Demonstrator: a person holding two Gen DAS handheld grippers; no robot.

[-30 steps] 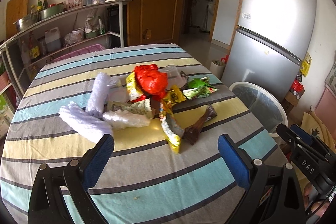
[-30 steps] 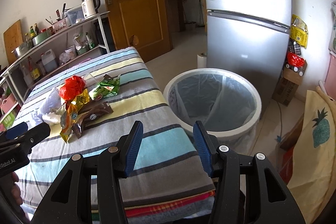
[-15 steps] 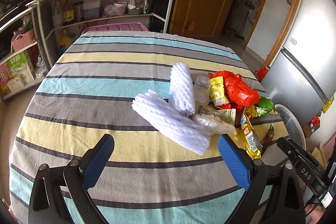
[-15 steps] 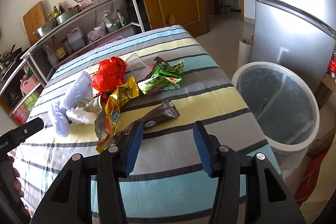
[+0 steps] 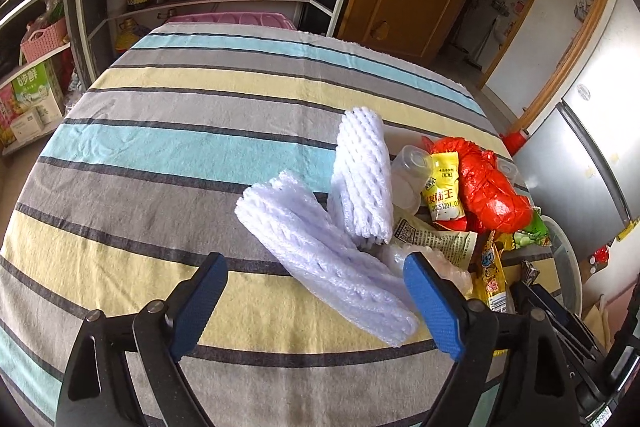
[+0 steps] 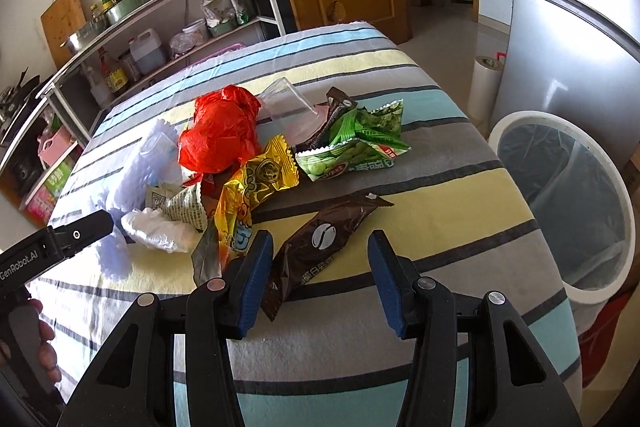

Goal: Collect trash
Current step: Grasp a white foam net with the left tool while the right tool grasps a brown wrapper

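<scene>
**Trash heap on the striped table, both claws wide over it**

The white round bin point(image 6: 560, 203) stands on the floor just beside the table's point(image 5: 168, 163) right edge; its clear liner sags inside and nothing can be made out in it. Only the right wrist view shows the bin's whole mouth; in the left view just a sliver of its rim appears behind the heap.

The left claw point(image 5: 316, 303) has just been narrowing but its jaws are wide apart, with the lower end of a white foam net sleeve point(image 5: 320, 259) between the blue pads, neither pad pressing on it. A second foam sleeve point(image 5: 364, 179) leans beside it, ribbed and soft-looking. The right claw point(image 6: 320, 275) is also spread, holding nothing, its pads either side of a glossy brown coffee wrapper point(image 6: 324, 243) lying flat on the cloth.

The right view shows what the left mostly hides: a crinkled green snack bag point(image 6: 356, 147), a gold foil wrapper point(image 6: 264, 175) and a clear plastic cup point(image 6: 288, 107) on its side. A crumpled red plastic bag point(image 6: 220, 135) tops the pile.
</scene>
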